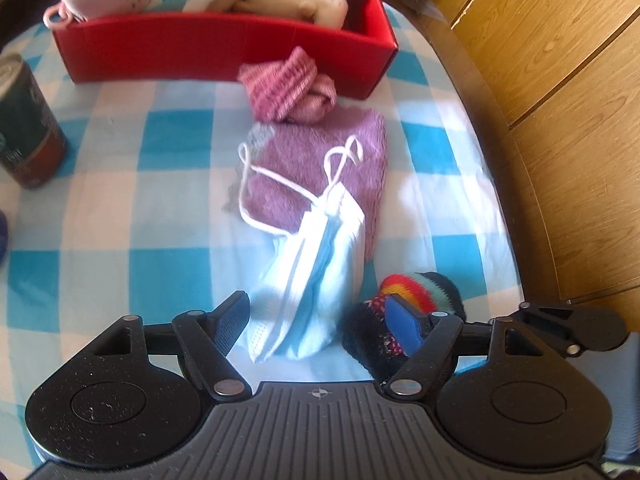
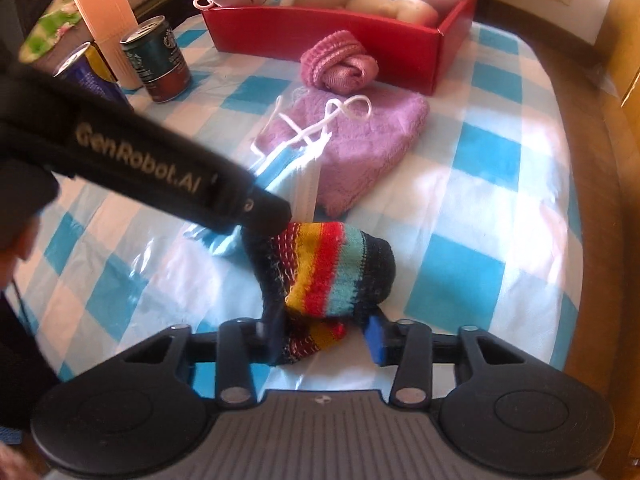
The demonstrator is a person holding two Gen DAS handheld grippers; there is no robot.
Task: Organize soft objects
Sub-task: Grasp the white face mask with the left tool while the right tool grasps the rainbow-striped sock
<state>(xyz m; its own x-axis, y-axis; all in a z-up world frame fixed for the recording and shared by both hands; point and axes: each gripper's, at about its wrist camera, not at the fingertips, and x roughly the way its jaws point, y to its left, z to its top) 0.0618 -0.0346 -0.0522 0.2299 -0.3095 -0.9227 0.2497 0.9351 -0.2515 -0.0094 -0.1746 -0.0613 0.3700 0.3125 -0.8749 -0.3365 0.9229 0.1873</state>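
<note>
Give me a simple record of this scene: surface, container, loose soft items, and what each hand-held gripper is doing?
Surface: blue-and-white checked tablecloth
Container: red cardboard box with soft toys and cloths inside
Loose soft items: pink knitted sock; purple fluffy towel; light-blue face masks; rainbow-striped dark knitted sock
Left hand-held gripper: open around the masks
Right hand-held gripper: open around the striped sock
Nearby: dark green drink can

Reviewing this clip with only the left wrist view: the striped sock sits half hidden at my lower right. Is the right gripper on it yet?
Observer: The right gripper has its fingers on either side of the striped sock, but a gap shows beside the blue pad, so it is not clamped.
Operator: I see one green can at my left edge. Anything else there?
Observer: Yes. A blue can and a peach ribbed bottle stand beside the green can.
</note>
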